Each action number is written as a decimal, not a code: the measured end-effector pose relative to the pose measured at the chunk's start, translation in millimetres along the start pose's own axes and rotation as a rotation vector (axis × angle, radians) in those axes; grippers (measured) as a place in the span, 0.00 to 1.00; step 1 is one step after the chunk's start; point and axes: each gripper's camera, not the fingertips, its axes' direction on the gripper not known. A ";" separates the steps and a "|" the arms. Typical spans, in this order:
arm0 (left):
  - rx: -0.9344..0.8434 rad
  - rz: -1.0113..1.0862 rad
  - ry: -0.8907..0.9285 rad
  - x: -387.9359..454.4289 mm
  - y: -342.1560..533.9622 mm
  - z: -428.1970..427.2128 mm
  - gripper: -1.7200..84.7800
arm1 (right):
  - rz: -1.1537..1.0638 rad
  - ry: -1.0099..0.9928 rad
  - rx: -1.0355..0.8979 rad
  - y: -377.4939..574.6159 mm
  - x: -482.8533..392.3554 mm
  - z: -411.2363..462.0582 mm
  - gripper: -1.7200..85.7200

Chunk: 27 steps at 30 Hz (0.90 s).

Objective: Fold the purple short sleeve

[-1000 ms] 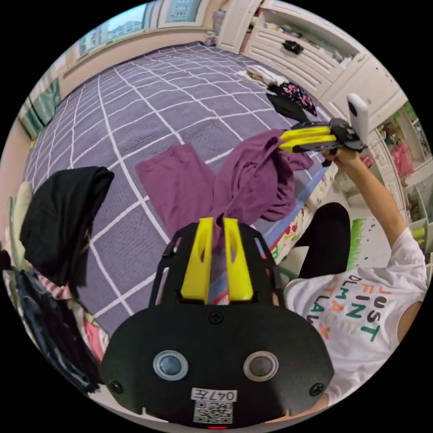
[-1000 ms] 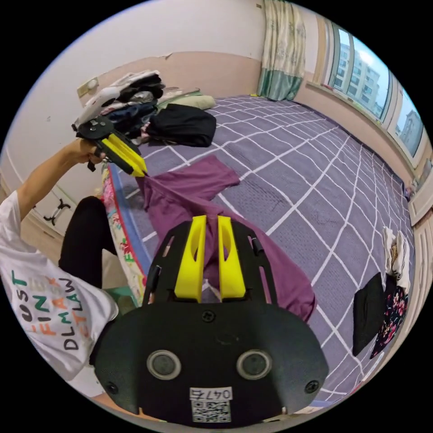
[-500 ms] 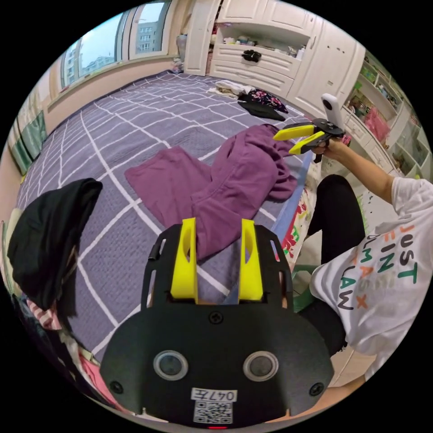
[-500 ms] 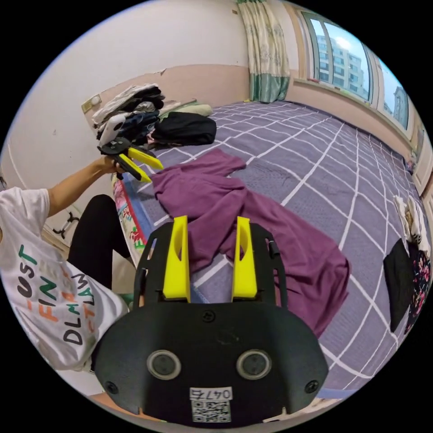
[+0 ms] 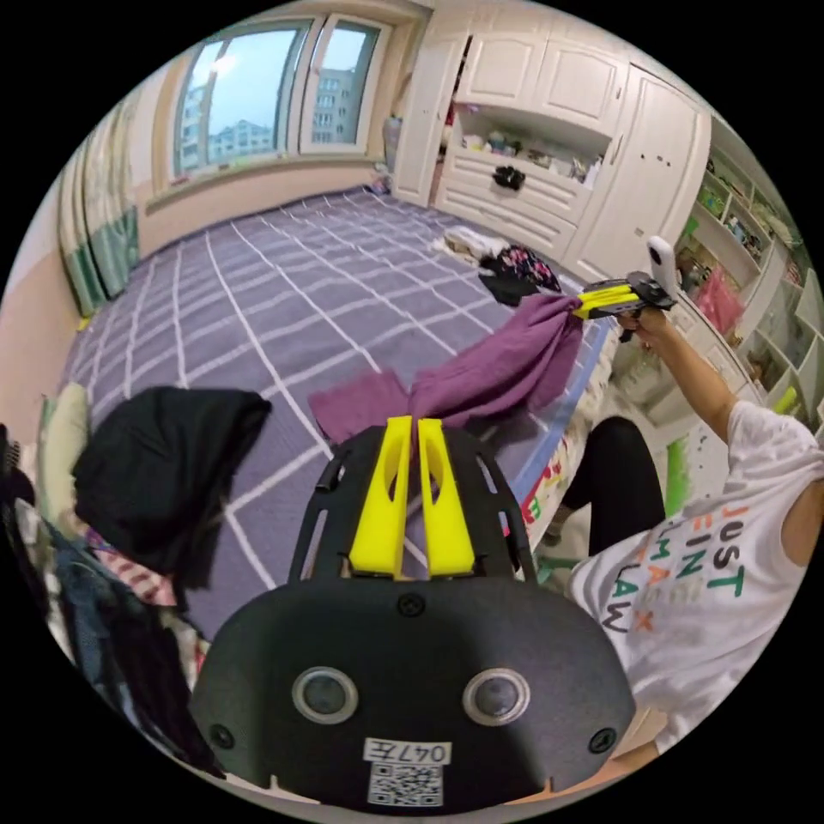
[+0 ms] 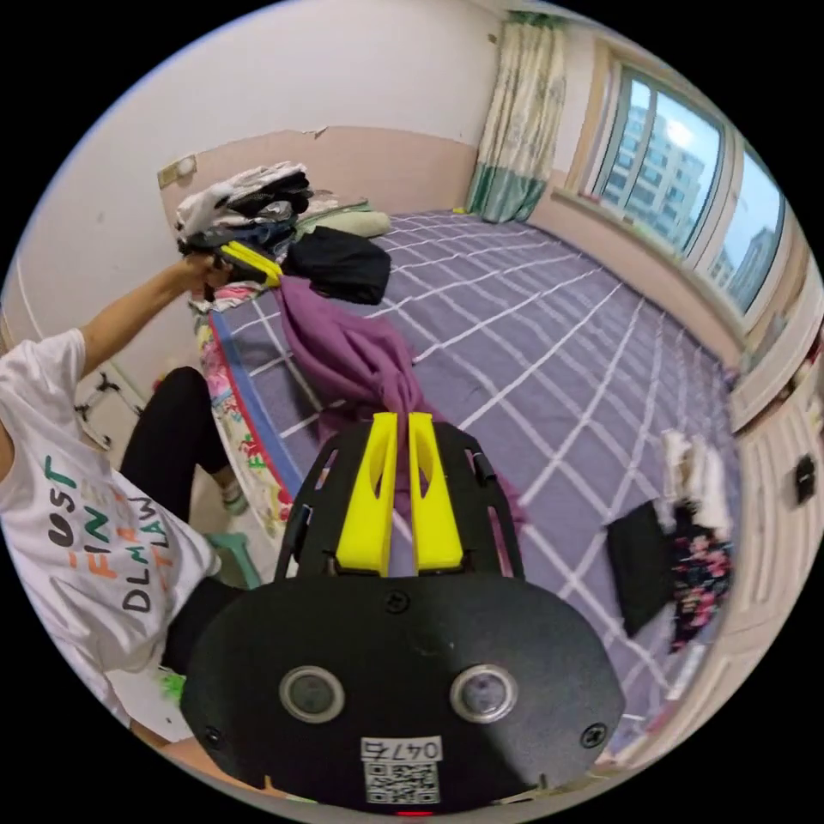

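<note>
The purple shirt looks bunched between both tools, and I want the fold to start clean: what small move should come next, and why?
Probably draw the two tools apart. The left tool and right tool each pinch the purple shirt, which sags twisted between them, one part lying on the checked bedspread. Pulling it taut should open it flat.

Big bed (image 5: 283, 300) with a purple grid-pattern cover, daylight coming through wide windows (image 5: 257, 86) showing apartment blocks outside. White built-in cabinets (image 5: 592, 146) along one wall, green-trimmed curtain (image 6: 515, 129), plain white-and-pink wall (image 6: 343, 103) by the bed.
</note>
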 end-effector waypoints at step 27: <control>0.382 0.338 -0.687 339.1 -63.5 -386.1 0.02 | -0.276 0.780 0.265 -35.5 -196.0 -300.1 0.02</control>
